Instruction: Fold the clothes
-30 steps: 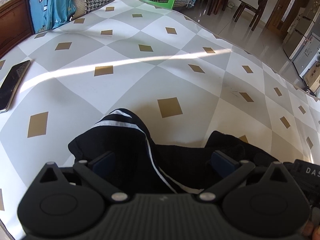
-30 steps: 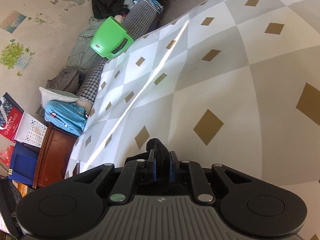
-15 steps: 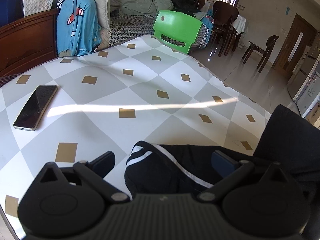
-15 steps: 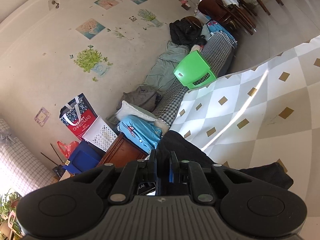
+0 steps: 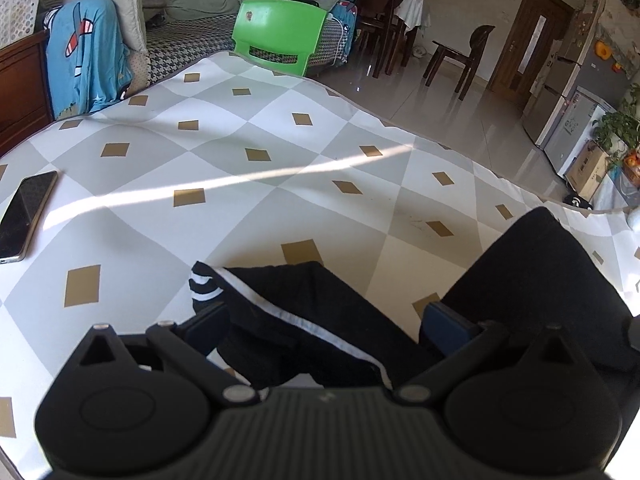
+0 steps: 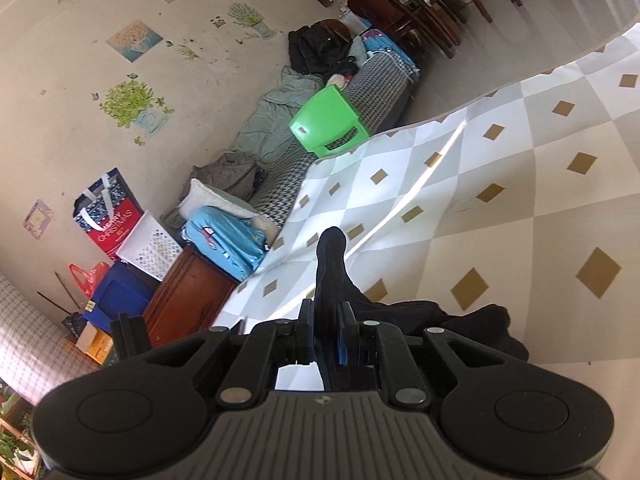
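Note:
A black garment with white stripes [image 5: 304, 312] lies bunched on the diamond-patterned table cover [image 5: 248, 184], its striped cuff [image 5: 204, 286] pointing left. My left gripper [image 5: 326, 322] hangs just over it, jaws wide apart, pads not pressing the cloth. Another part of the same black garment [image 5: 536, 276] rises at the right of the left wrist view. In the right wrist view my right gripper [image 6: 326, 326] is shut on a fold of the black garment [image 6: 330, 268], which sticks up past the fingertips. More black cloth [image 6: 460, 326] trails down to the table at its right.
A dark phone [image 5: 24, 216] lies near the table's left edge. A green plastic chair [image 5: 280, 36] stands at the far edge, with a sofa [image 5: 188, 8] piled with cushions and clothes behind. Wooden chairs [image 5: 456, 54] and a glossy floor lie beyond to the right.
Both grippers rose and tilted up, so more of the room shows. The right gripper lifted its black fold off the table. The cloth under the left gripper stretched out and flattened.

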Tool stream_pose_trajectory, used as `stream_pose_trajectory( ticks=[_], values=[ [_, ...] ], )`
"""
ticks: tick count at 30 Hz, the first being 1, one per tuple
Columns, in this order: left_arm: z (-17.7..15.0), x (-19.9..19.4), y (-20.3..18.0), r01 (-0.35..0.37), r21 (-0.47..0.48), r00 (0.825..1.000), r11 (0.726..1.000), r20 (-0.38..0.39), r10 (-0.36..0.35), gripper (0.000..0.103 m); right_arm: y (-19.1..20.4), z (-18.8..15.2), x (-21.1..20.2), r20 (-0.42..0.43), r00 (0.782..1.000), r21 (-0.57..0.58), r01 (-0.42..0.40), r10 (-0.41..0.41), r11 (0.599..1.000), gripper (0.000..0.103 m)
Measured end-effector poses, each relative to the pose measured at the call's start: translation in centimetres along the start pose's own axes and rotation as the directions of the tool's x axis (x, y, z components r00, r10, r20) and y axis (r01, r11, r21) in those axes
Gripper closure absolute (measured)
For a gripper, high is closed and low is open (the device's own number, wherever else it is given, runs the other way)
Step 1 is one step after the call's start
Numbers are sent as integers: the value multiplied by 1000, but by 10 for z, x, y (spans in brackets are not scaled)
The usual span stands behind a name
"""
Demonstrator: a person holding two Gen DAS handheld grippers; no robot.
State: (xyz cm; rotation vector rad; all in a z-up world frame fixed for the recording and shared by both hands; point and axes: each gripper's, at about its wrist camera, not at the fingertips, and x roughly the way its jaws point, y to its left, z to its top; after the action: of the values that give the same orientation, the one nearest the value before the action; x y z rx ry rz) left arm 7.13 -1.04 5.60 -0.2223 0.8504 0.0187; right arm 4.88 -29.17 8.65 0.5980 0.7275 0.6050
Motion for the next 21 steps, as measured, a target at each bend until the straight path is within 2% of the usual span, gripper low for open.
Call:
stream_pose_trajectory(
  ticks=[2,4,5,7,9,14,17,21],
  values=[
    [-9,9,-11,-1,43,999,999,-39,3,0,-8,-1,-7,-2,996,-12,91,-91,996,90],
    [-18,18,-18,-8,78,996,997,-83,14,0,-12,-3,-12,-9,979,-57,202,-203,978,90],
    [-23,23,-21,-11,92,994,996,-105,21,0,-15,-4,-14,-7,973,-67,228,-229,971,89],
    [-32,31,-25,-18,112,989,994,-147,35,0,-23,-5,-22,-2,972,-62,233,-233,971,86],
    [-41,39,-26,-28,125,982,992,-180,50,0,-27,-5,-28,4,973,-64,232,-232,971,64],
    [-59,50,-23,-51,118,972,992,-220,76,0,-25,-6,-22,-25,975,-128,215,-220,968,50],
    [-64,52,-21,-52,112,971,992,-228,76,0,-13,-13,-7,-64,970,-228,216,-236,949,47],
    [-66,51,-19,-44,120,971,992,-228,71,0,-3,-25,13,-94,955,-384,225,-280,896,46]
  ],
)
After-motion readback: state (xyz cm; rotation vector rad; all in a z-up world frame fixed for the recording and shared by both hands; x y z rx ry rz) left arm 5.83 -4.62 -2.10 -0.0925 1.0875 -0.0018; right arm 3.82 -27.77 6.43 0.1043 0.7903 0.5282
